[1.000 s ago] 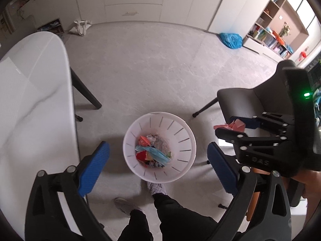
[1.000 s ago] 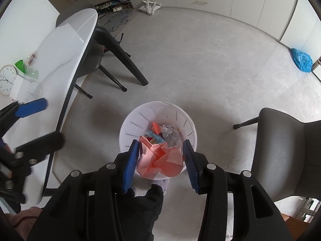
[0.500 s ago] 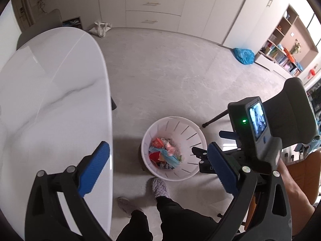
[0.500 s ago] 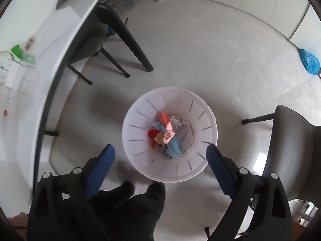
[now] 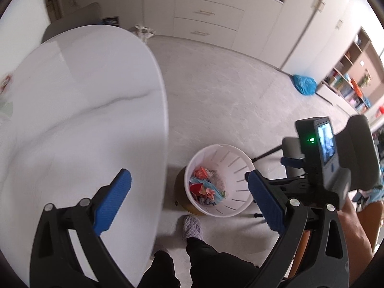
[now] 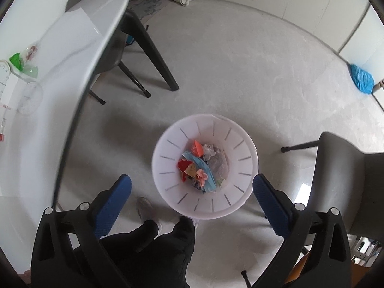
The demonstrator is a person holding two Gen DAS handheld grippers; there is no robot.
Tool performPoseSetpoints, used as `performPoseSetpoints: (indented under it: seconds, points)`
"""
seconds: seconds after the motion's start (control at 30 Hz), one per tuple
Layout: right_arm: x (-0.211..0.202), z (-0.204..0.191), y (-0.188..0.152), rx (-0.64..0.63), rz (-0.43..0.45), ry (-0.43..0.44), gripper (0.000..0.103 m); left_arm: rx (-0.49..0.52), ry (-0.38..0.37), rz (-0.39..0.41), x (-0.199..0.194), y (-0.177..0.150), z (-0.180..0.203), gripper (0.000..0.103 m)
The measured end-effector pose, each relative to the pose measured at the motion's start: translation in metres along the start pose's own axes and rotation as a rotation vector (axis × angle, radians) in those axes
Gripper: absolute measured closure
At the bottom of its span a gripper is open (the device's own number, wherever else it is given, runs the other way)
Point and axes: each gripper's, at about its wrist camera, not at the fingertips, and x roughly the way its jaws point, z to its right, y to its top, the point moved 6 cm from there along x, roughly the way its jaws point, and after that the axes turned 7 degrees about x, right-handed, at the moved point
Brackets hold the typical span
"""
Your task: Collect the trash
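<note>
A white slotted waste basket point(image 6: 168, 163) stands on the floor, holding crumpled trash point(image 6: 199, 165) in red, orange, blue and pink. My right gripper point(image 6: 192, 180) hangs above it; its jaws are opening, with nothing between the blue pads. In the left wrist view the basket point(image 5: 240, 165) sits low and right of centre. My left gripper point(image 5: 188, 177) is open and holds nothing, its left finger over the white table point(image 5: 72, 96). The right gripper's camera body point(image 5: 316, 144) shows at the right edge of that view.
The white table point(image 6: 60, 48) carries a green wrapper point(image 6: 16, 60) and a clear cup point(image 6: 30, 98). A grey chair point(image 6: 340, 168) stands right of the basket. A blue bag point(image 6: 362, 78) lies on the floor far right. The person's slipper point(image 5: 193, 225) is beside the basket.
The right gripper let go of the pink paper, which now lies in the basket, and its jaws spread wide. The left gripper moved from above the basket towards the table.
</note>
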Motion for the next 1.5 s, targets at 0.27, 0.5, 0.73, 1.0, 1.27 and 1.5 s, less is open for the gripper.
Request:
performPoseSetpoints:
  seconds: [0.27,0.5,0.73,1.0,1.27,1.5]
  points:
    - [-0.058,-0.094,0.032,-0.188,0.115,0.061,0.003,-0.15,0.161,0.082,-0.05,-0.011,-0.071,0.009]
    - [-0.102,-0.179,0.048,-0.33,0.192,0.148,0.003,-0.234,0.313,0.151,-0.104,-0.019,-0.127,0.009]
    - [-0.154,-0.24,0.059,-0.424,0.286,0.239,0.003,-0.355,0.37,0.247,-0.16,-0.019,-0.17,0.009]
    - [-0.223,-0.29,0.073,-0.513,0.434,0.311,0.003,-0.428,0.449,0.305,-0.206,-0.017,-0.205,0.009]
    - [-0.253,-0.31,0.078,-0.514,0.493,0.352,0.002,-0.476,0.49,0.306,-0.229,-0.023,-0.228,0.009]
    - [-0.238,-0.318,0.07,-0.537,0.455,0.323,0.002,-0.519,0.491,0.27,-0.224,-0.037,-0.241,0.008]
